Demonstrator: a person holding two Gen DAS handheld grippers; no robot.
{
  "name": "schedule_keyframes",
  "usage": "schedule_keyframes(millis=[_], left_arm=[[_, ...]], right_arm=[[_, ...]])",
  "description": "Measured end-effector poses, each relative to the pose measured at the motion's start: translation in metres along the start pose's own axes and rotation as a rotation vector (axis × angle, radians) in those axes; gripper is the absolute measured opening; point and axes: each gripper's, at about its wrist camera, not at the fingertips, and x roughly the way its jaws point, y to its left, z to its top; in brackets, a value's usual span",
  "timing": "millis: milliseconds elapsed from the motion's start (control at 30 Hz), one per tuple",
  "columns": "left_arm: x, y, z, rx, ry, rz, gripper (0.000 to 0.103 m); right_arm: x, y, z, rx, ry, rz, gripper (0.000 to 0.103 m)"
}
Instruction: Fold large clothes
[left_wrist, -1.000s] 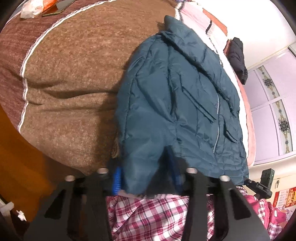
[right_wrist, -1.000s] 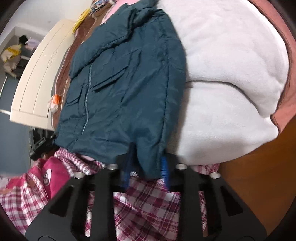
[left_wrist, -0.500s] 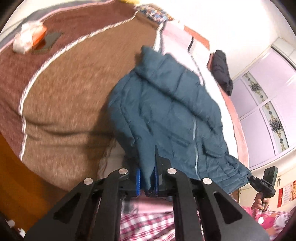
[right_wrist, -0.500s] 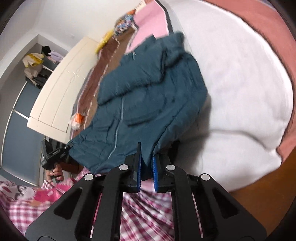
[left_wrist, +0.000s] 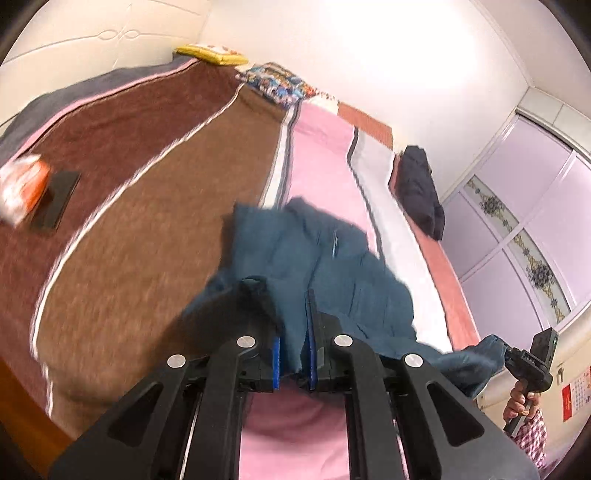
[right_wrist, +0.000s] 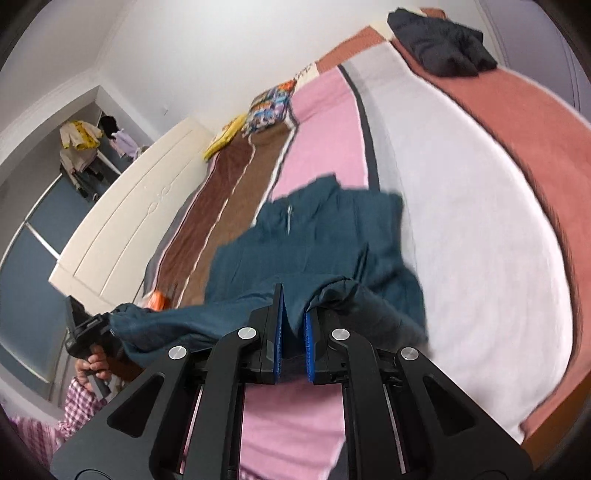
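Note:
A teal padded jacket (left_wrist: 314, 258) lies on the bed, its near hem lifted and carried toward the collar; it also shows in the right wrist view (right_wrist: 314, 236). My left gripper (left_wrist: 294, 332) is shut on one hem corner. My right gripper (right_wrist: 293, 325) is shut on the other hem corner. The hem stretches between both grippers above the bed. The right gripper (left_wrist: 532, 363) appears at the far right of the left wrist view, and the left gripper (right_wrist: 88, 328) at the left of the right wrist view.
The bed has striped blankets in brown (left_wrist: 147, 221), pink (left_wrist: 317, 155), white (right_wrist: 461, 206) and rust (right_wrist: 535, 118). A dark folded garment (left_wrist: 419, 192) lies at the far right side. An orange packet (left_wrist: 22, 188) and a black slab (left_wrist: 55, 199) lie at left. Pillows (left_wrist: 277, 83) are at the head.
Both grippers have lifted the jacket's hem and carried it forward over the bed toward the collar. The jacket has doubled over and looks shorter.

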Motion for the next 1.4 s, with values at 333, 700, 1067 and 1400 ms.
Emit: schedule_keyframes(millis=[333, 700, 1067, 1400], left_arm=[[0.086, -0.029, 0.116, 0.015, -0.023, 0.038, 0.011], [0.232, -0.022, 0.199, -0.016, 0.043, 0.149, 0.011], [0.366, 0.026, 0.192, -0.1, 0.171, 0.242, 0.011], [0.392, 0.038, 0.172, -0.128, 0.196, 0.28, 0.017]], right_arm=[[0.078, -0.013, 0.124, 0.03, -0.069, -0.073, 0.01], [0.226, -0.071, 0.223, 0.103, -0.056, -0.234, 0.01], [0.34, -0.14, 0.216, 0.137, 0.031, -0.35, 0.01], [0.365, -0.155, 0.193, 0.117, 0.111, -0.412, 0.014]])
